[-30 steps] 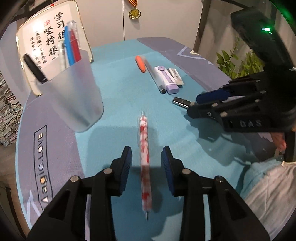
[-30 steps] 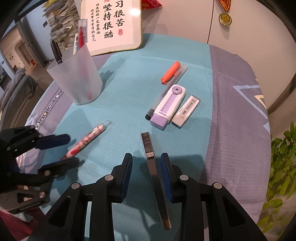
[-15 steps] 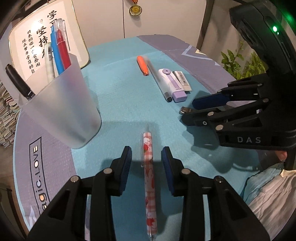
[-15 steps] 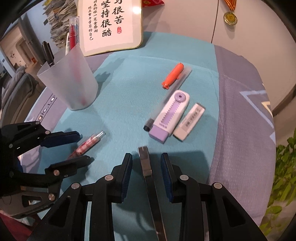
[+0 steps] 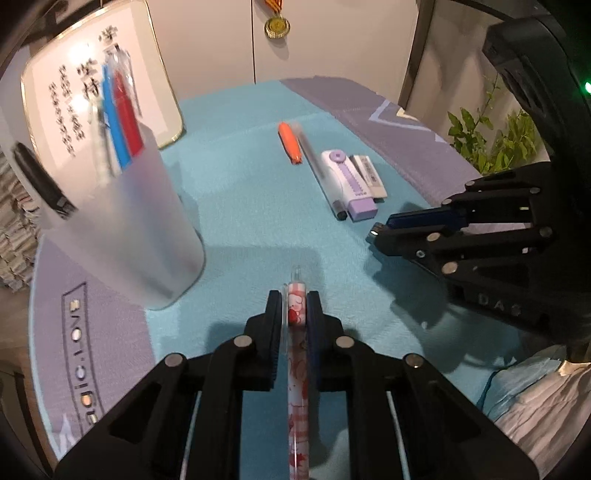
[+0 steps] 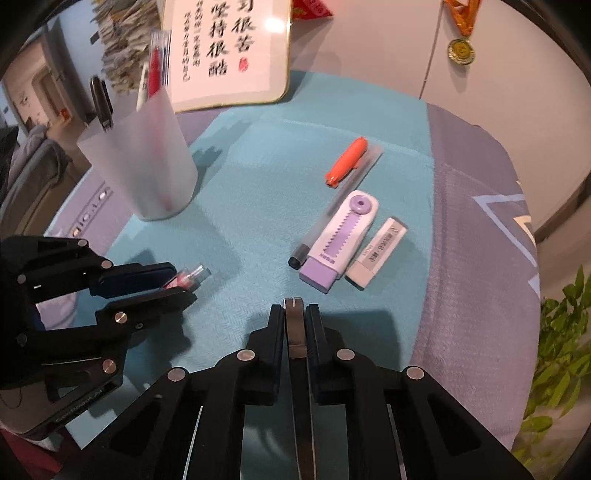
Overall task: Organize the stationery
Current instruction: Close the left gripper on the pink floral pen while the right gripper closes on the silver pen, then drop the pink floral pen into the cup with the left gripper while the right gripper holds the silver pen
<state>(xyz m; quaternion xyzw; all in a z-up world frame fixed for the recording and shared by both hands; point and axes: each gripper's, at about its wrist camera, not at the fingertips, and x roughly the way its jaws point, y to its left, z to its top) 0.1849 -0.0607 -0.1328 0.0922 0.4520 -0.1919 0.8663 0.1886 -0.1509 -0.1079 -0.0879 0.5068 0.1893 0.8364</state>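
Where the left wrist view looks down its fingers, the left hand-held gripper (image 5: 293, 308) is pinching a pink patterned pen (image 5: 297, 354), both pads pressed to its barrel. The pen's clear tip pokes out past the fingertips over the teal cloth (image 5: 243, 206) on the worktop. A frosted cup (image 5: 122, 225) stands to the left, blurred, with a blue pen (image 5: 114, 122), a red pen (image 5: 129, 114) and a black marker (image 5: 37, 181) in it. Farther off lie an orange cap (image 5: 290, 144), a clear pen (image 5: 321, 177), a purple correction tape (image 5: 349, 184) and a white eraser (image 5: 371, 177), side by side. The right hand-held gripper (image 5: 380, 230) comes in from the right, its fingers pressed on something thin and metallic at the tip. A framed sign (image 5: 74, 99) leans behind the cup, and a medal (image 5: 277, 26) hangs on the wall.

In the right wrist view, the right hand-held gripper (image 6: 294, 317) is pinching a flat metal strip (image 6: 297, 332) whose notched end sticks out beyond the pads. The left hand-held gripper (image 6: 177, 280) sits at the left, clamped on the pink pen (image 6: 188, 277). Ahead lie the correction tape (image 6: 340, 240), the eraser (image 6: 376, 253), the clear pen (image 6: 332, 218) and the orange cap (image 6: 347, 162). The cup (image 6: 144, 166) stands at upper left, the sign (image 6: 229, 48) behind it, a green plant (image 6: 561, 350) at the right edge.
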